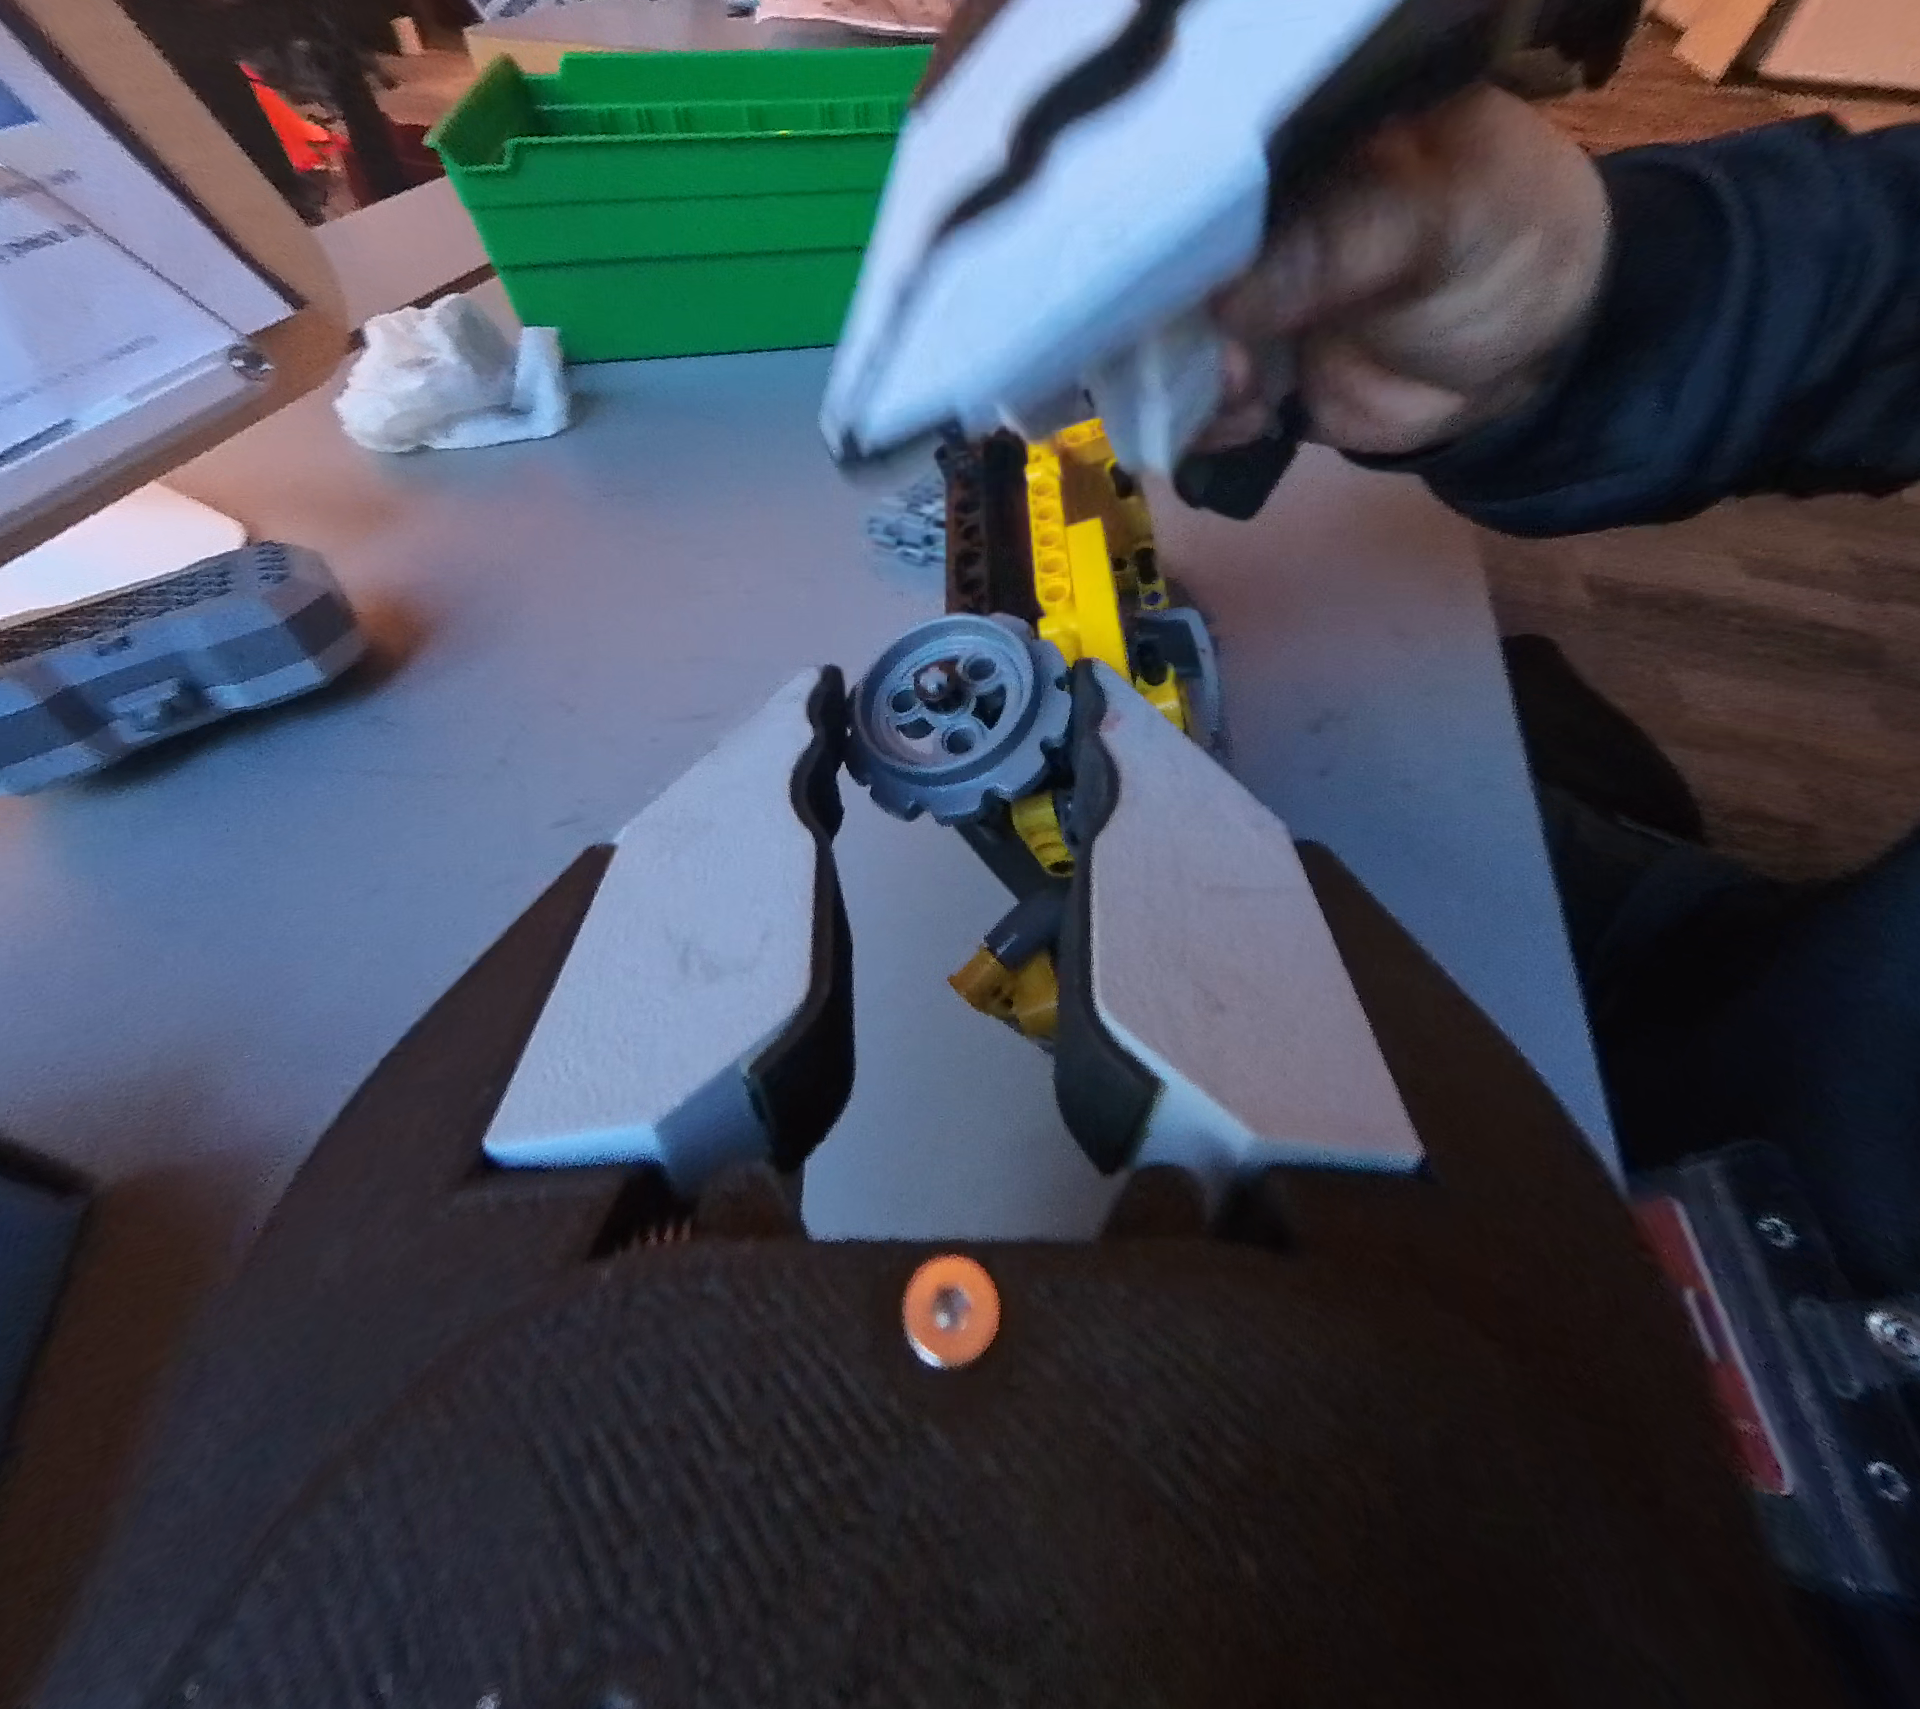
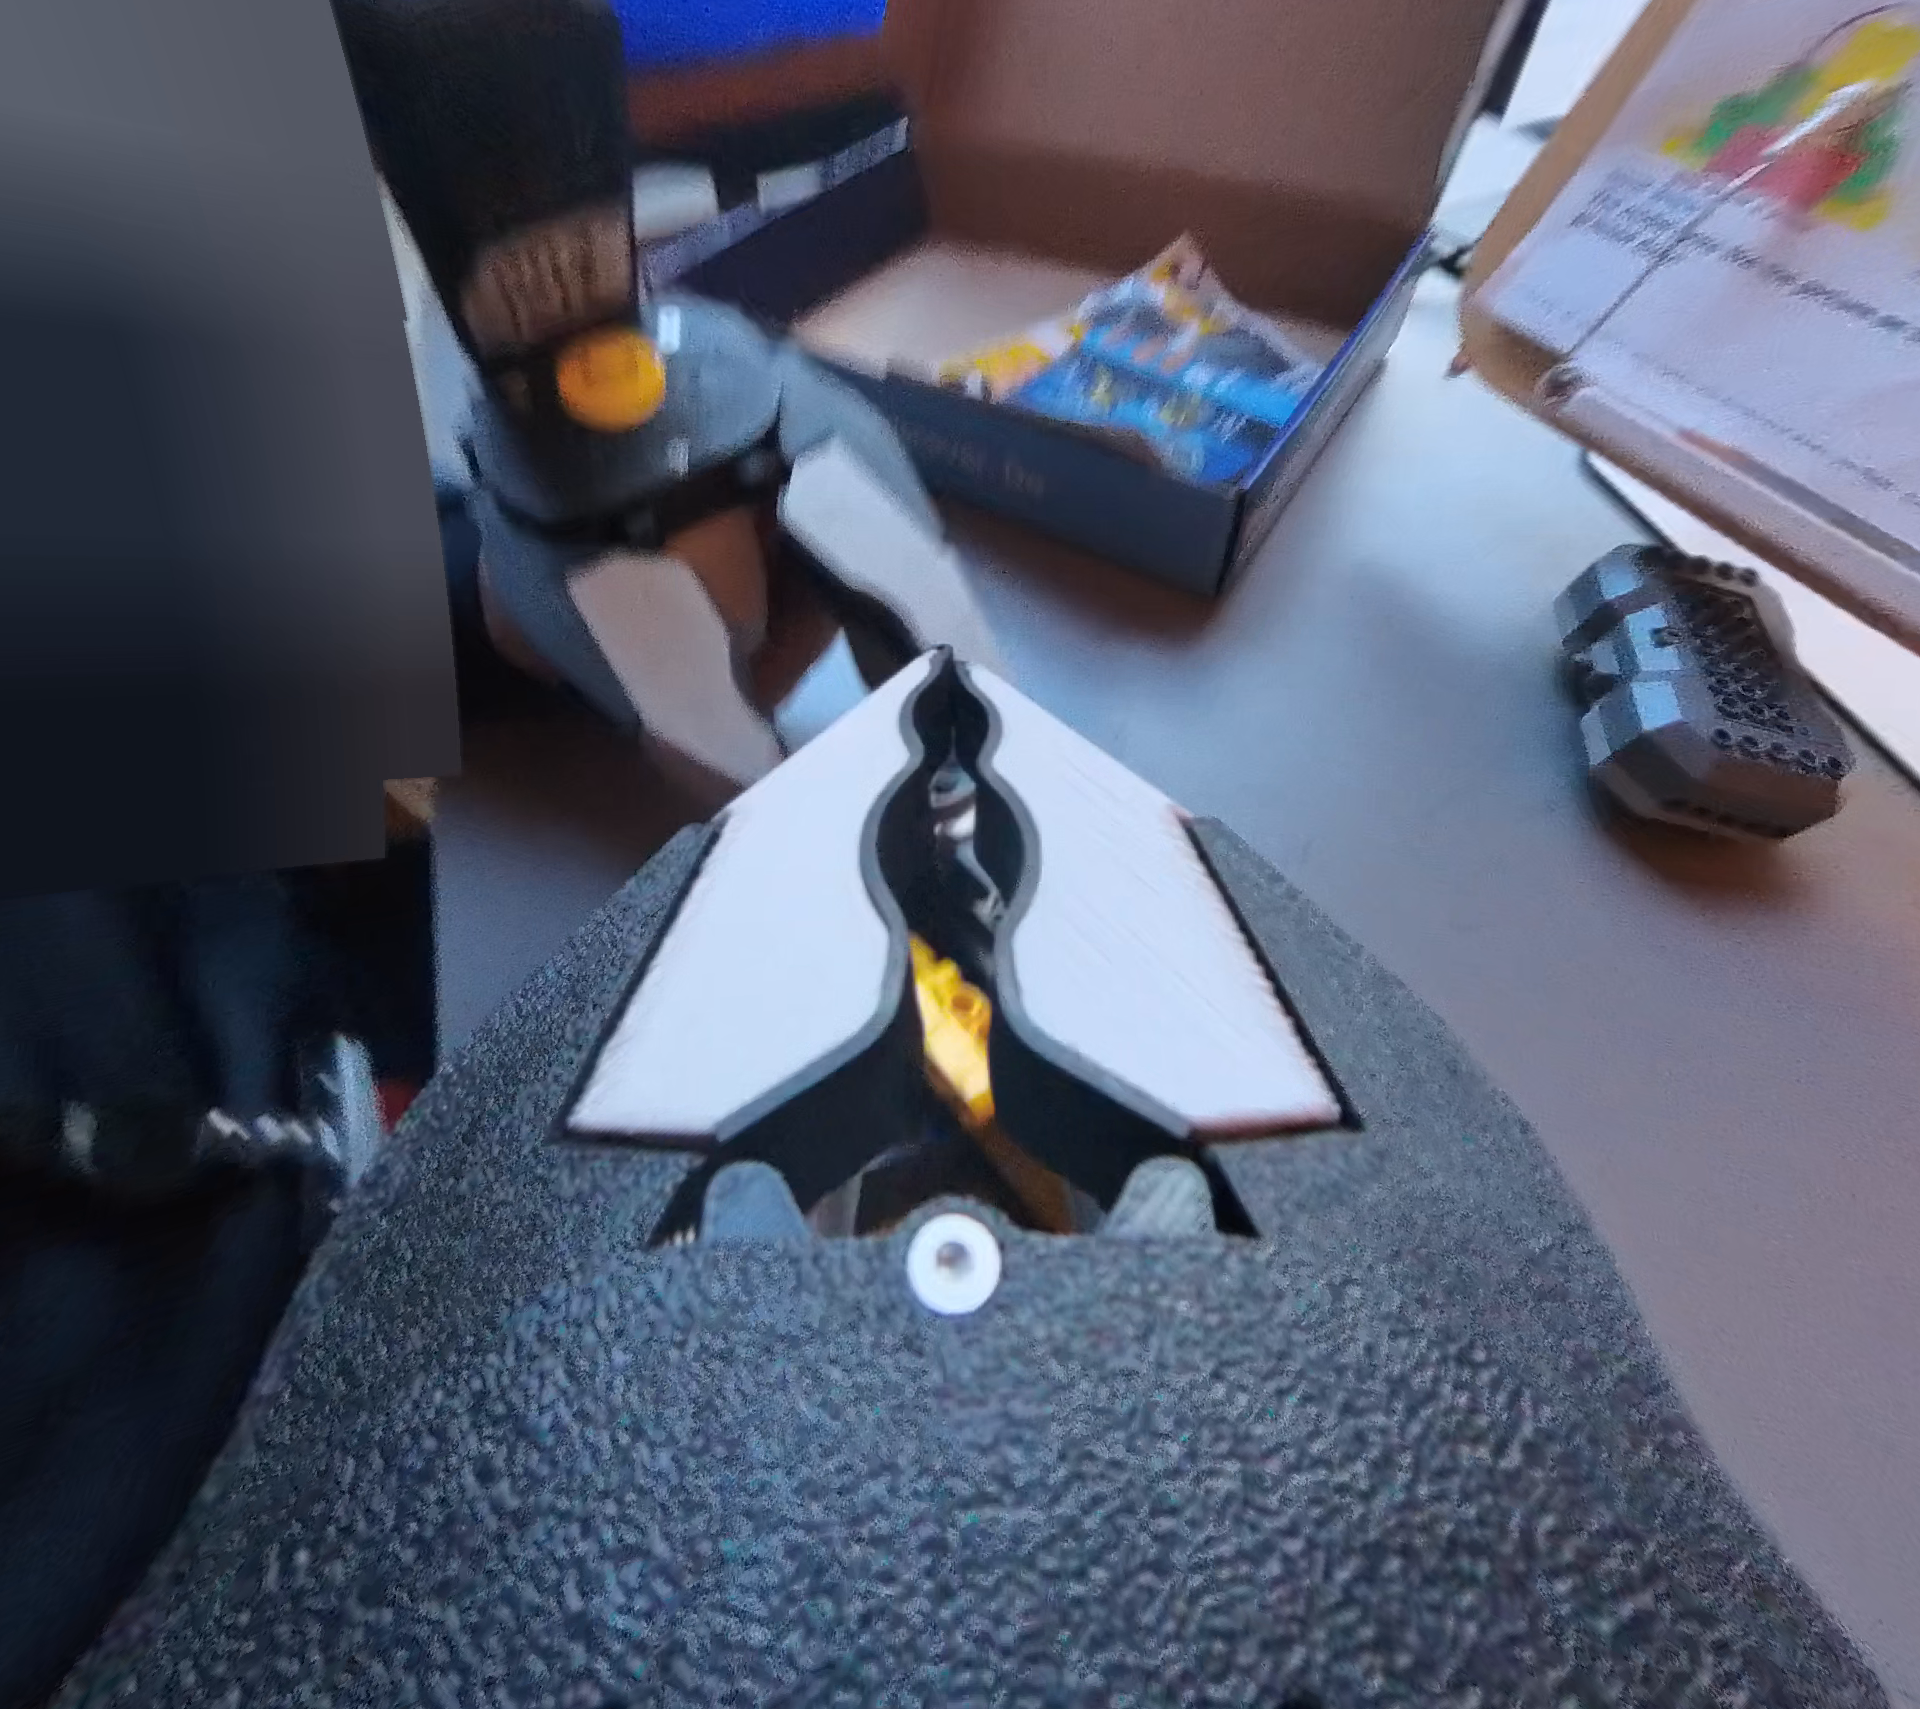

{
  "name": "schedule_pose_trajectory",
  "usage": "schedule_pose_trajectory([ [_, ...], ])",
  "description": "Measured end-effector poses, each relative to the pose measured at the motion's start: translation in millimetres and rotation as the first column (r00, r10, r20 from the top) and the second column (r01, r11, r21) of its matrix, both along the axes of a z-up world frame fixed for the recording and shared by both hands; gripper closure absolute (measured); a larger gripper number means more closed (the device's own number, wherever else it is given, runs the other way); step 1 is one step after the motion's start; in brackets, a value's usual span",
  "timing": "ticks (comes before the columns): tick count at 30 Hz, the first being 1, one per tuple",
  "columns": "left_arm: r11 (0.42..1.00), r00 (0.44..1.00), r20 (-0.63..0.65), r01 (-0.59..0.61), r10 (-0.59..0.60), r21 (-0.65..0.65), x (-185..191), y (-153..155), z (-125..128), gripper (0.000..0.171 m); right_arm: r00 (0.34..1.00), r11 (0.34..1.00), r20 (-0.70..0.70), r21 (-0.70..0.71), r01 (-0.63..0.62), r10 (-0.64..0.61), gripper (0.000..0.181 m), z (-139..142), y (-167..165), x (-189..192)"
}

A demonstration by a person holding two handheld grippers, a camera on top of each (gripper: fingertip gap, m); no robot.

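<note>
Grey tabletop (image 1: 644,620) is seen across the left wrist view, with workshop benches blurred behind. A green plastic bin (image 1: 675,205) stands at the far edge, a crumpled white cloth (image 1: 447,381) just beside it, and a grey perforated block (image 1: 166,651) lies to the left under a tilted instruction board (image 1: 114,288). The left gripper (image 1: 956,724) is clamped on a grey toothed wheel (image 1: 951,719), its dark pads pressed to either side of the rim. The wheel is attached to a yellow and black brick model (image 1: 1070,558) that stretches away along the table. Above the model's far end, the right gripper (image 1: 847,438) is held by a hand (image 1: 1413,277) in a dark sleeve, fingers together at the tips, motion-blurred. In the right wrist view, the right gripper (image 2: 943,657) is shown closed with nothing pinched at its tips; yellow parts of the model are glimpsed below through the gap. Beyond, the left gripper (image 2: 769,714) is seen blurred, an open cardboard box (image 2: 1164,101) holding a printed bag (image 2: 1153,360) stands behind, and the perforated block (image 2: 1704,703) lies at right.
</note>
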State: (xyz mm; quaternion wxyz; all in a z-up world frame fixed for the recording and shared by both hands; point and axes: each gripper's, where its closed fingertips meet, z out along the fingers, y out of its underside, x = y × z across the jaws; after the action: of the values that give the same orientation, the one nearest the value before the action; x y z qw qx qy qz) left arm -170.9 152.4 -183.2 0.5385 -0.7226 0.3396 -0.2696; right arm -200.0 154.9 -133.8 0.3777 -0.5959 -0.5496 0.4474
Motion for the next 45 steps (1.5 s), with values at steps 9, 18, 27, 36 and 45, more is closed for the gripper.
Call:
schedule_pose_trajectory([
  [9, 0.998, 0.999, -0.029, -0.024, 0.026, 0.049, 3, 2, 4, 0.130, 0.965, 0.999, 0.262, 0.041, -0.019, 0.007, 0.171, -21, -7, 11],
  [18, 0.982, 0.987, -0.133, -0.061, 0.086, 0.179, 1, 2, 8, 0.130, 0.943, 0.985, 0.332, 0.154, -0.078, 0.022, 0.174, -31, -18, 6],
  [27, 0.985, 0.991, -0.118, -0.036, 0.056, 0.171, 4, -1, 7, 0.129, 0.961, 0.956, 0.277, 0.284, -0.079, -0.003, 0.179, -31, -18, 6],
  [36, 0.985, 0.998, -0.030, -0.050, 0.056, 0.162, 1, -1, 15, 0.129, 0.998, 0.955, 0.030, 0.295, 0.040, -0.051, 0.181, -21, -17, 1],
  [45, 0.981, 0.998, -0.015, -0.052, 0.056, 0.186, 2, -2, 19, 0.129, 0.999, 0.970, -0.014, 0.238, 0.052, -0.050, 0.181, -17, -18, 1],
])
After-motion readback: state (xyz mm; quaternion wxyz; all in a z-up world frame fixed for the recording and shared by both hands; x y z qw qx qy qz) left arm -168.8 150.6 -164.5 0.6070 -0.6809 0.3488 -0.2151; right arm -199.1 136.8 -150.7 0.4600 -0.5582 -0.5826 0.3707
